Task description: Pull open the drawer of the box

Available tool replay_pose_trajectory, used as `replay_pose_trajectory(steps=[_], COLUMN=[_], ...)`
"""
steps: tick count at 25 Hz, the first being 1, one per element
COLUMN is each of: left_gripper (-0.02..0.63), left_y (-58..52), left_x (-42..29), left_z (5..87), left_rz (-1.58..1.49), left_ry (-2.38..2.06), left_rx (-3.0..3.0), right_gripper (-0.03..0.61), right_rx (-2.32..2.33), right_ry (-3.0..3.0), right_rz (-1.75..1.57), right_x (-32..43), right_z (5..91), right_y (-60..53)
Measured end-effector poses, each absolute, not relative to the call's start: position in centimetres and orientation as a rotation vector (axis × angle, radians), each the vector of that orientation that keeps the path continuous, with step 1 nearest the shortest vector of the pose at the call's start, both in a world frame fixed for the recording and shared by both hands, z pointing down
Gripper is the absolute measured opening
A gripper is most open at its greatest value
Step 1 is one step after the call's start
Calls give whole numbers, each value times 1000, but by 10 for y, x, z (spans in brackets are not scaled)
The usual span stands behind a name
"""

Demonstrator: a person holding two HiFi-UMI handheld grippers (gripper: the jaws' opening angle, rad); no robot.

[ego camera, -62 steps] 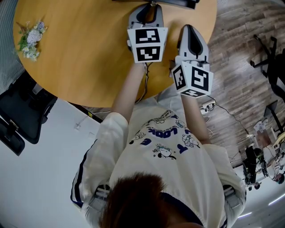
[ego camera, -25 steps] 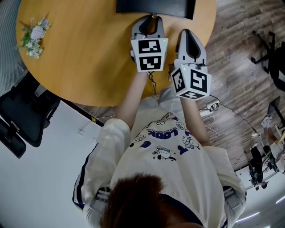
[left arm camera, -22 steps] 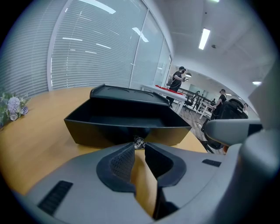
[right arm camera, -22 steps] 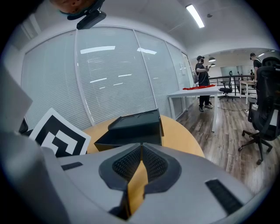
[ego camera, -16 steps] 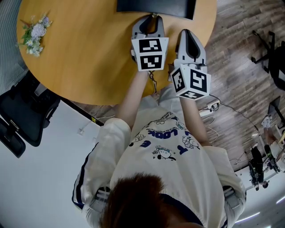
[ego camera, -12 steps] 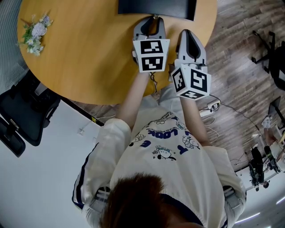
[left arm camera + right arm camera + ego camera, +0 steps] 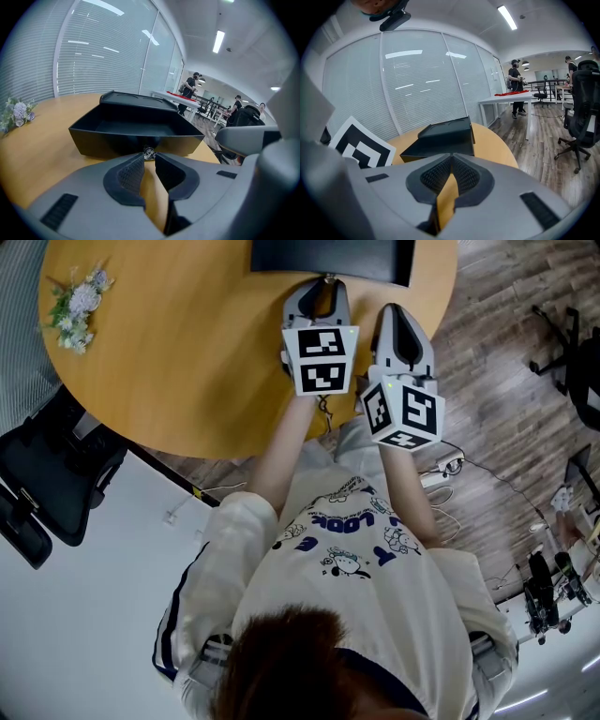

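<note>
The black box (image 7: 333, 254) sits at the far edge of the round wooden table (image 7: 187, 352). In the left gripper view its drawer (image 7: 136, 136) stands pulled out, open and empty, in front of the box body (image 7: 136, 99). My left gripper (image 7: 149, 155) is shut on the small metal knob (image 7: 148, 151) at the middle of the drawer front. In the head view the left gripper (image 7: 323, 282) touches the box's near side. My right gripper (image 7: 396, 310) hovers beside it near the table's right edge, shut with nothing in it (image 7: 451, 164); the box (image 7: 445, 133) lies ahead of it.
A small bunch of flowers (image 7: 75, 306) lies at the table's far left (image 7: 14, 115). A black office chair (image 7: 37, 484) stands left of the table. Wooden floor, cables and more chairs are to the right; people stand in the far background.
More of the black box shows at the top of the head view than before. The left gripper has shifted slightly right and toward the person; the right gripper has hardly moved.
</note>
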State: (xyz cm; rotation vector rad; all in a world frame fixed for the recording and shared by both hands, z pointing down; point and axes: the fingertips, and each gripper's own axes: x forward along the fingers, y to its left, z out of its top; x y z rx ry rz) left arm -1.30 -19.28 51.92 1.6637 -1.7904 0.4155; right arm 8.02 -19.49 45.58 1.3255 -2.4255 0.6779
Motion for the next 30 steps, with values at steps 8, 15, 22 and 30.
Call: replay_pose_trajectory(steps=[8, 15, 22, 30], left_gripper=[79, 80, 80, 81], left_y=[-193, -195, -195, -187], left_x=[-14, -14, -15, -17], left_z=[525, 529, 529, 497], left_rz=[419, 419, 415, 375], left_ry=[-1786, -1776, -1780, -1832], left_rx=[1662, 1667, 1665, 1721], right_gripper=[35, 35, 35, 35], right_rx=[1336, 1352, 1368, 1370], right_ry=[-2424, -2421, -2418, -2441], right_rz=[694, 706, 703, 671], right_x=[81, 86, 84, 81], right_z=[455, 454, 451, 435], right_y=[-190, -194, -196, -194])
